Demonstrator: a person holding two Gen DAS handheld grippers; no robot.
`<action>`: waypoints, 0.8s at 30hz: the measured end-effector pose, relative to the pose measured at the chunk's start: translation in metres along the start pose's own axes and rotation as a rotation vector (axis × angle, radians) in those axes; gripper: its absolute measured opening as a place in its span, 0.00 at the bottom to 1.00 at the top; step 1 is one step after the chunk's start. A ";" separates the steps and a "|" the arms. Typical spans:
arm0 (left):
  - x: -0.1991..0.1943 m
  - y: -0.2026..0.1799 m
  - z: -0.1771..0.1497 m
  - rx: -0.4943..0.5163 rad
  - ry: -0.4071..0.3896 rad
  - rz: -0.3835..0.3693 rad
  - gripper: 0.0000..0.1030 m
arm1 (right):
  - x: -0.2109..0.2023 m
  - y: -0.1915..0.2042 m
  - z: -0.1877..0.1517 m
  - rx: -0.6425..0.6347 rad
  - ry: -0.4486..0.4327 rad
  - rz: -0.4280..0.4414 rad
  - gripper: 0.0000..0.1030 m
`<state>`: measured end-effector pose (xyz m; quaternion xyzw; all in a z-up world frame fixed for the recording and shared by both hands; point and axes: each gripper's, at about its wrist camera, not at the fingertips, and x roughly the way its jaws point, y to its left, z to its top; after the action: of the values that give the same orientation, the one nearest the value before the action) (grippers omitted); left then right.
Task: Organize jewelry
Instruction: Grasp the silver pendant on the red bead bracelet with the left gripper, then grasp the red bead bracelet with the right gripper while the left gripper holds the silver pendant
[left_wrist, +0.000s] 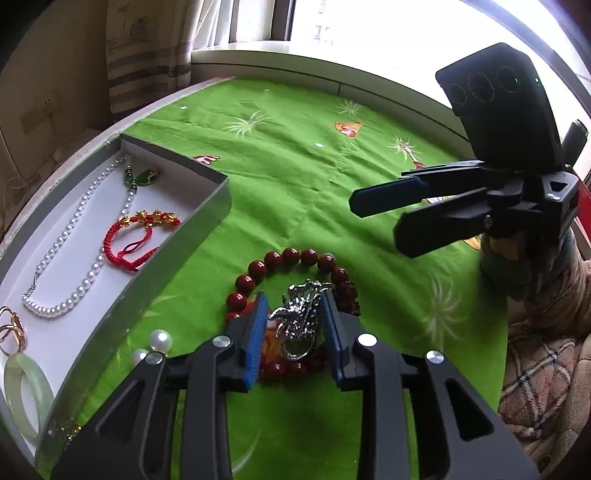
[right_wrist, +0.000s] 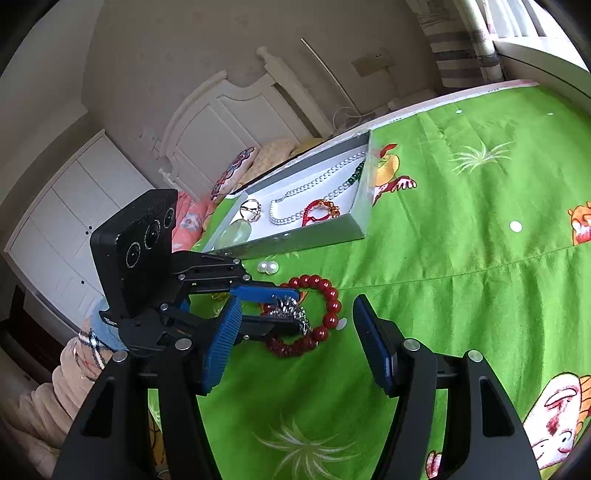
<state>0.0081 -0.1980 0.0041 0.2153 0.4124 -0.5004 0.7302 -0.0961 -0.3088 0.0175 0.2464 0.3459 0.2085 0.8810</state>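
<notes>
Progress we judge partial: pearl necklace (left_wrist: 74, 254), red cord bracelet (left_wrist: 127, 240) and jade bangle (left_wrist: 26, 391) lie in the tray (left_wrist: 177, 254) at left of frame, while the left gripper (left_wrist: 295, 325) pinches the silver chain (left_wrist: 299, 321) lower centre, atop the red bead bracelet (left_wrist: 291, 258), two loose pearls (left_wrist: 159, 340) remain out, and the right gripper (right_wrist: 295, 347) stands spread and empty.

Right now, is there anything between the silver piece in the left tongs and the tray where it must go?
Only the tray's grey wall stands between; the silver piece, gripped by the left tongs, must rise over it. Two loose pearls lie beside that wall.
</notes>
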 end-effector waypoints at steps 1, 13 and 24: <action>-0.001 -0.001 0.000 -0.001 -0.006 0.002 0.21 | -0.003 0.000 -0.003 -0.001 0.000 -0.001 0.60; -0.099 -0.002 -0.055 -0.311 -0.385 0.155 0.12 | -0.002 0.013 -0.007 -0.079 -0.024 -0.100 0.60; -0.139 0.001 -0.163 -0.666 -0.485 0.261 0.12 | 0.070 0.099 -0.029 -0.656 0.254 -0.273 0.44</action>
<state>-0.0761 -0.0025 0.0254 -0.1056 0.3374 -0.2794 0.8927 -0.0893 -0.1846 0.0208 -0.1249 0.3969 0.2178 0.8828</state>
